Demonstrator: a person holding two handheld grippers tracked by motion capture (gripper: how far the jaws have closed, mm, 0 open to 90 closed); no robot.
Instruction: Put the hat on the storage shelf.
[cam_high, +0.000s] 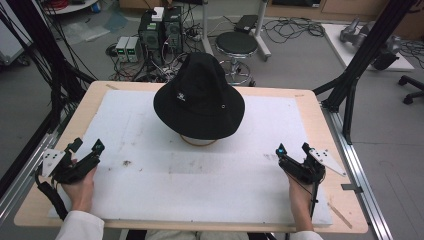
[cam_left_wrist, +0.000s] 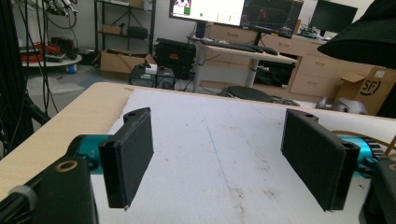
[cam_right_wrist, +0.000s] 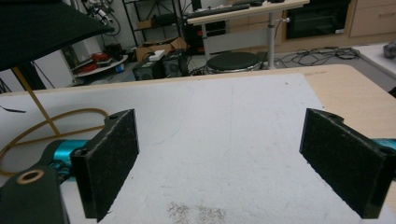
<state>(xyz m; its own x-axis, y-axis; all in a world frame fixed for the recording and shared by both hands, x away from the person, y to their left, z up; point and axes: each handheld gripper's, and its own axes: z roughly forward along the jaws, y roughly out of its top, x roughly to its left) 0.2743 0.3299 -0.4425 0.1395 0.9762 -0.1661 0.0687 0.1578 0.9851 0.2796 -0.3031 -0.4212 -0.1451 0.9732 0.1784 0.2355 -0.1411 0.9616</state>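
Both tools, left tool (cam_high: 85, 150) and right tool (cam_high: 292, 148), rest near your surface's (cam_high: 310, 112) front corners, jaws wide apart and empty, likely waiting; the black hat (cam_high: 199, 97) sits raised on a stand toward the far edge's middle.

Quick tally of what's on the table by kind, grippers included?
Black bucket hat: 1
Wire stand under the hat: 1
White foam mat: 1
Hand-held gripper: 2, left and right, both open
Total: 5
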